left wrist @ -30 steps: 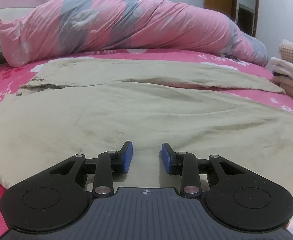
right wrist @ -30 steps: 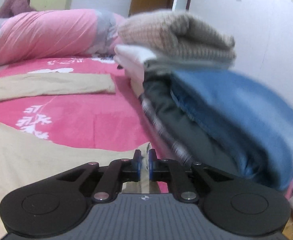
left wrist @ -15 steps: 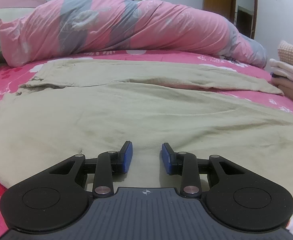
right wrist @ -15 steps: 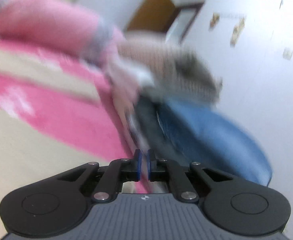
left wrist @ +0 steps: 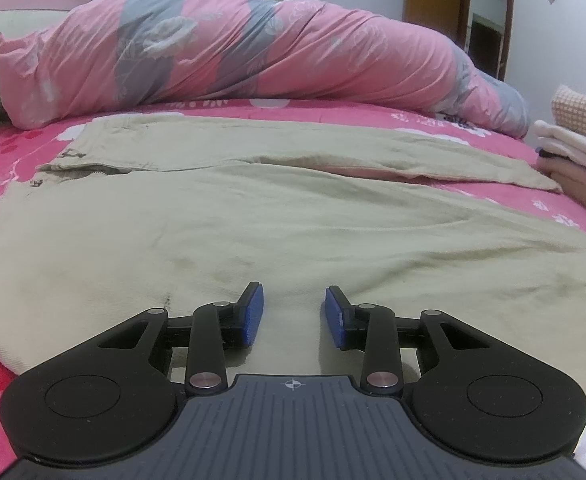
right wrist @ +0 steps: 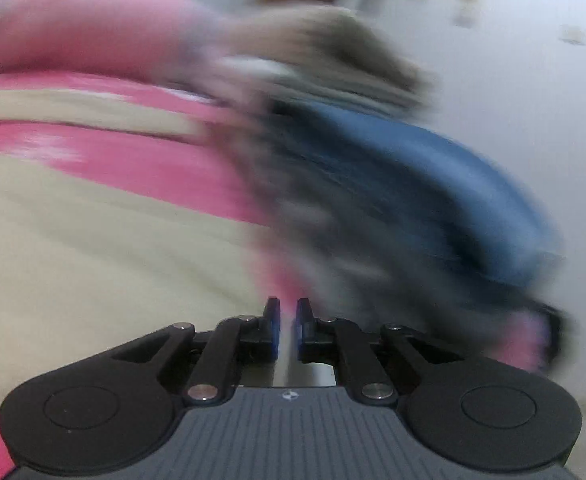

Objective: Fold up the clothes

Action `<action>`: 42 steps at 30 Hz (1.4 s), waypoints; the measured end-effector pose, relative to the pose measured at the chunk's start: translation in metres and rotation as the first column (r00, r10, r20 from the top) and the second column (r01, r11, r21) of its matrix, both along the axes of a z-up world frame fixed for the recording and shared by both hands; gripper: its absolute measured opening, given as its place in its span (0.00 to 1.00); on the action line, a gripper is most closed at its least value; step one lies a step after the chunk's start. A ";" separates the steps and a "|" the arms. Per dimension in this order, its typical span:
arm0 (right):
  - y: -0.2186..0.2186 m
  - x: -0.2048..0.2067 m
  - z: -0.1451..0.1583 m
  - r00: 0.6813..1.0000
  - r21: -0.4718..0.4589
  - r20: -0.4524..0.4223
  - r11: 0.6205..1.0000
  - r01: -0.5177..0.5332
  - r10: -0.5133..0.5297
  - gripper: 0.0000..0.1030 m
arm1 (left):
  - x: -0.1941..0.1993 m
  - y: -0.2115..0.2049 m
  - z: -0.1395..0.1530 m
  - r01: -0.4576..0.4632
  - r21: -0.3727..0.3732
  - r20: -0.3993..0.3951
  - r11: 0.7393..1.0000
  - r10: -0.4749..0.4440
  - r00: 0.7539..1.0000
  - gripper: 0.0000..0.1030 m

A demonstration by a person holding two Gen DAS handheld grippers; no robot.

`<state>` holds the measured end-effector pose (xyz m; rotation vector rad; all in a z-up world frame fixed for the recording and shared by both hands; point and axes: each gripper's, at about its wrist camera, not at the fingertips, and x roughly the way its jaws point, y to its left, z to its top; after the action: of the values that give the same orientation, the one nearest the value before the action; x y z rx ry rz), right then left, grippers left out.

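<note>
The beige trousers [left wrist: 277, 232] lie flat on the pink bedsheet [left wrist: 9, 148], directly beneath the left gripper [left wrist: 294, 316], whose jaws are opening with nothing between them. The right gripper [right wrist: 288, 326] is closed, empty, beside the trousers' edge. No legible writing.

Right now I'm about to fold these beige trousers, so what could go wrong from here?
The right gripper sits shut beside the stack of folded clothes and may knock it over. The left gripper hangs open over mid-cloth of the beige trousers; pinching there could bunch the fabric rather than fold it cleanly.
</note>
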<state>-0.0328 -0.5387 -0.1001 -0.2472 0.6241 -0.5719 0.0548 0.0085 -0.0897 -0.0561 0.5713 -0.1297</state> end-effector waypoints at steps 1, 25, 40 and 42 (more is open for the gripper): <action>-0.001 -0.004 0.002 1.000 0.006 -0.017 1.000 0.016 -0.016 0.00 | 0.000 0.000 0.001 -0.003 -0.004 -0.003 1.000 0.003 1.000 0.34; 0.198 -0.009 0.035 0.819 0.507 -0.073 0.729 -0.460 0.568 0.31 | -0.063 0.004 0.013 0.116 -0.007 -0.048 0.993 -0.117 0.992 0.38; 0.297 0.086 0.000 0.765 0.460 0.140 0.643 -0.612 0.628 0.31 | -0.081 0.022 0.037 0.062 -0.028 0.003 0.998 -0.062 0.998 0.38; 0.296 0.043 -0.001 0.742 0.414 0.140 0.642 -0.646 0.656 0.32 | -0.079 0.027 0.041 0.062 -0.041 0.022 0.997 -0.061 0.998 0.38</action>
<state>0.0103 -0.2427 -0.1006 -0.0359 0.6177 0.2916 -0.0239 0.0358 -0.0485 -0.0774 0.5496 -0.2022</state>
